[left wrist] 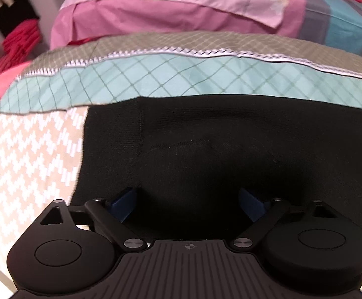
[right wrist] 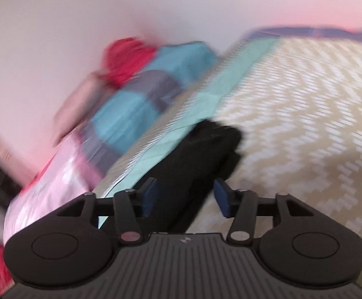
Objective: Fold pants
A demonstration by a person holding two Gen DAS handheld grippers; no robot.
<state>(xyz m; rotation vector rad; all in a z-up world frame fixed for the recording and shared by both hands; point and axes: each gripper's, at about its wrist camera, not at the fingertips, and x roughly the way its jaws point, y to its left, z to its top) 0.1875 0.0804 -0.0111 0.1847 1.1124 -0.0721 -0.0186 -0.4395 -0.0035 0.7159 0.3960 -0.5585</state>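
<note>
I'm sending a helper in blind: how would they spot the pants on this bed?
Find the bed's beige zigzag cover, below the pink pillow. The pants lie folded against its mint checked band. They are the only black item there.

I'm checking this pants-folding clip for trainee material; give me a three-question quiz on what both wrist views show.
1. True or false: the black knit pants lie bunched in a loose heap on the bedspread.
2. Which fabric lies directly under the pants? A) the beige-and-white zigzag bedspread B) the pink pillowcase C) a wooden floor
3. Fill in: the jaws of the left gripper and of the right gripper both stand ____, gripping nothing.

Key:
1. False; they lie flat as a folded rectangle, its far edge along the teal checked band.
2. A
3. open
</note>
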